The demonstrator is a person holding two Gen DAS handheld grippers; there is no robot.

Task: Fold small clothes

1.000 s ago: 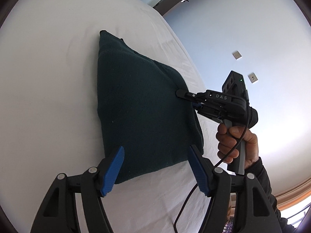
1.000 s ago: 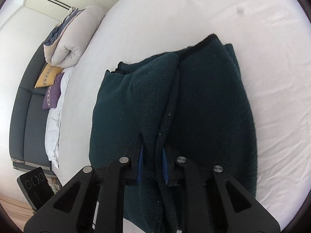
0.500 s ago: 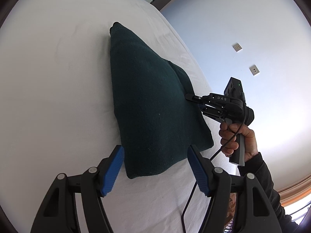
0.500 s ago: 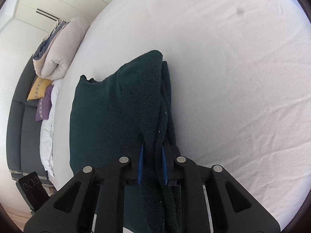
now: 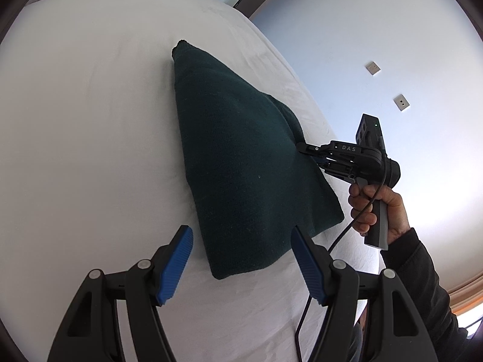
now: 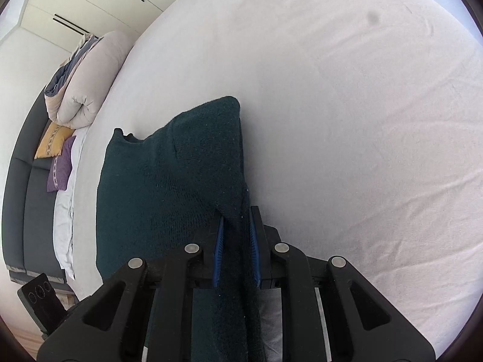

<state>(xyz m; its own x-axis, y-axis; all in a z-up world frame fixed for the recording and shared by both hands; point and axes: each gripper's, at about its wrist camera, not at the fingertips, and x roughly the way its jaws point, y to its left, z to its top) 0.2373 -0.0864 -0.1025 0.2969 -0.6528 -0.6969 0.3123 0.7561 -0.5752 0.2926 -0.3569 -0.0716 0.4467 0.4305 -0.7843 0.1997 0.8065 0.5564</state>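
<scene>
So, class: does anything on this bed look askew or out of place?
Only the dark green garment: its edge bunches unevenly between the right gripper, whose jaws are opening. The white sheet shows just wrinkles.

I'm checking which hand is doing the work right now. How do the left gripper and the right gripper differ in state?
The left gripper stands wide open with nothing between its blue pads, short of the dark green garment; the right gripper has the garment's edge between its pads, its jaws opening. The left hangs over the white bed; the right sits at the garment's side. Both are black with blue pads.
</scene>
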